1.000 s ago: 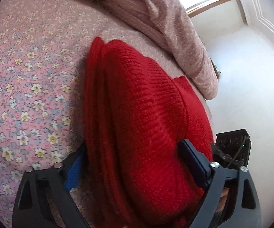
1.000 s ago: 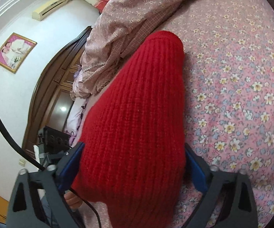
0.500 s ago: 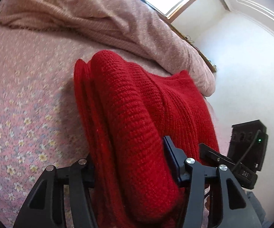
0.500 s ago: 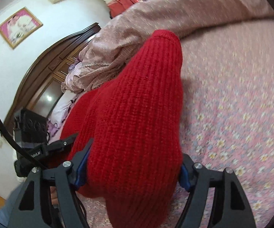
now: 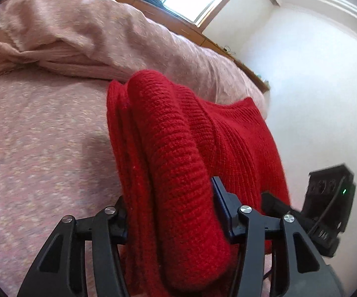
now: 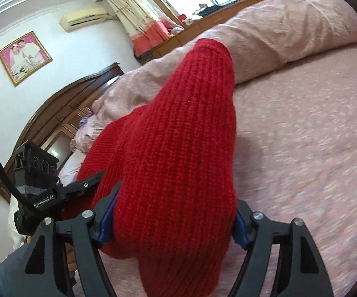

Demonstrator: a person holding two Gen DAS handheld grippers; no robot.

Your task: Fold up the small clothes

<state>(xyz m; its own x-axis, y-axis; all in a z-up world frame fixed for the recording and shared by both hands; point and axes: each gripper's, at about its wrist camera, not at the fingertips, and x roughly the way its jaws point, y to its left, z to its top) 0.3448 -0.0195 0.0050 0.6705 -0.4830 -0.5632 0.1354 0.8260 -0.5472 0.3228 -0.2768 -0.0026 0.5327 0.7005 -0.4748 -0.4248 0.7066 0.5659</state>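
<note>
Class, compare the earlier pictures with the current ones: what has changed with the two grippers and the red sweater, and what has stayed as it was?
Both grippers closed in: the left gripper and right gripper now squeeze the red sweater more tightly and have lifted it off the bed, so more of the room shows. Nothing was let go. The sweater stays bunched, and the pink quilt lies where it was.

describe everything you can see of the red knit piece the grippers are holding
The red knit garment looks like thick, ribbed wool in one bright red, bunched into several stacked folds whose edges show along its left side. Its held end is raised above the pink floral bedsheet; whether the far end rests on the bed near the pink quilt is unclear. The left gripper and the right gripper each clamp a bundle of it between blue-padded fingers, and it spans the gap between them.
</note>
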